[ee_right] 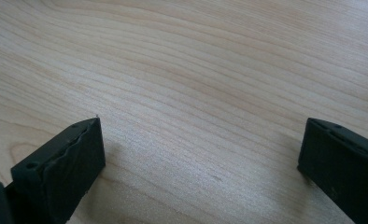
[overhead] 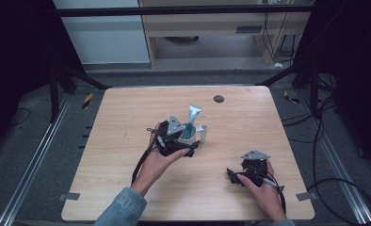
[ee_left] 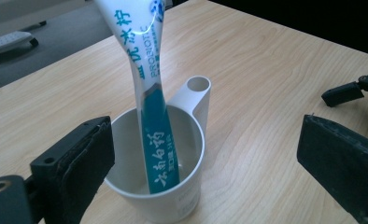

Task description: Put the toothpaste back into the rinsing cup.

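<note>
The left gripper [ee_left: 205,154] has its fingers wide, either side of the white cup [ee_left: 156,186] where the toothpaste tube [ee_left: 156,135] stands; the right gripper [ee_right: 201,158] has its fingers wide over bare counter [ee_right: 196,70].

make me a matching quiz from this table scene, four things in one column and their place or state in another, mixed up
1. teal and white toothpaste tube
2. white plastic cup with a side handle
3. left gripper
4. right gripper

a. open over bare wood
b. stands in the cup, leaning
c. open, jaws either side of the cup
d. upright on the wooden table

Pairs: 1-b, 2-d, 3-c, 4-a
</note>
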A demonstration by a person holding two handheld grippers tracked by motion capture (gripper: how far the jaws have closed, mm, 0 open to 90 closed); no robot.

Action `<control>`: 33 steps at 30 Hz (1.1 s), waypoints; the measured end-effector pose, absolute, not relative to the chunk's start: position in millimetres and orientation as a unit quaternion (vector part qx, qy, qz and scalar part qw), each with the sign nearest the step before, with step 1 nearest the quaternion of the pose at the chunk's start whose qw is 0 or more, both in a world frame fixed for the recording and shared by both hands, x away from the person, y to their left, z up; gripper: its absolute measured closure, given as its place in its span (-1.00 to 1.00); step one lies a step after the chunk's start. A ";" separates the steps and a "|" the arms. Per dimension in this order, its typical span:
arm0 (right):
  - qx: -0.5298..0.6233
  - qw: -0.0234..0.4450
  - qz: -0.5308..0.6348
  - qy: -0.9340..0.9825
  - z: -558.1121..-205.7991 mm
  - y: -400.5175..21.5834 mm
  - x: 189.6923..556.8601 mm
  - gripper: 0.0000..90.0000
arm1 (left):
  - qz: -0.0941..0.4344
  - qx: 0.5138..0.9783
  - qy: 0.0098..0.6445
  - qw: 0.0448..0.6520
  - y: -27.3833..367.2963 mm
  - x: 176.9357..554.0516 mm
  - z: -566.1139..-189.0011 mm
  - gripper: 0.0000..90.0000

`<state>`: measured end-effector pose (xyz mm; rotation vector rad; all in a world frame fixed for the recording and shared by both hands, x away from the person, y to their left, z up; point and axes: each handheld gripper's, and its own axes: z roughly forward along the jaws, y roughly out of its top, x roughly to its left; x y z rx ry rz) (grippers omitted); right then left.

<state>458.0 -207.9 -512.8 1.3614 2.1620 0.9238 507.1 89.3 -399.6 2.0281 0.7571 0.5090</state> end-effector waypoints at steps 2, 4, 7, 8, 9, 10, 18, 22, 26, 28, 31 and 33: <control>0.490 0.211 0.332 0.778 -512.8 -207.9 458.0 -0.99 | 0.205 0.820 0.304 0.440 92.1 506.3 -399.7 -0.92; 0.490 0.211 0.332 0.778 -512.8 -207.9 458.0 -0.99 | 0.202 0.823 0.305 0.435 96.2 505.1 -400.0 -0.92; 0.490 0.211 0.332 0.778 -512.8 -207.8 458.0 -0.99 | 0.201 0.828 0.304 0.426 104.4 501.5 -400.4 -0.92; 0.490 0.211 0.332 0.778 -512.8 -207.8 458.0 -0.99 | 0.202 0.830 0.302 0.423 107.3 500.2 -400.8 -0.91; 0.490 0.211 0.332 0.778 -512.8 -207.8 458.0 -0.99 | 0.203 0.832 0.300 0.419 110.1 499.1 -401.5 -0.91; 0.489 0.211 0.333 0.778 -512.8 -207.9 458.0 -0.99 | 0.205 0.834 0.300 0.415 113.2 498.3 -402.5 -0.91; 0.489 0.211 0.332 0.778 -512.8 -207.9 458.0 -0.99 | 0.209 0.839 0.314 0.392 143.8 495.0 -415.0 -0.90; 0.490 0.211 0.333 0.778 -512.8 -207.8 458.0 -0.99 | 0.220 0.840 0.326 0.375 163.8 498.6 -423.9 -0.90; 0.490 0.211 0.333 0.778 -512.8 -207.7 457.9 -0.99 | 0.221 0.840 0.334 0.366 174.8 500.3 -429.2 -0.90; 0.490 0.211 0.333 0.778 -512.8 -207.8 458.0 -0.99 | 0.222 0.843 0.337 0.356 181.4 500.8 -433.1 -0.91; 0.490 0.211 0.333 0.778 -512.8 -207.7 458.0 -0.99 | 0.221 0.843 0.347 0.345 194.5 501.2 -440.2 -0.91; 0.490 0.211 0.333 0.778 -512.8 -207.8 458.0 -0.99 | 0.220 0.843 0.350 0.343 197.6 501.2 -442.1 -0.91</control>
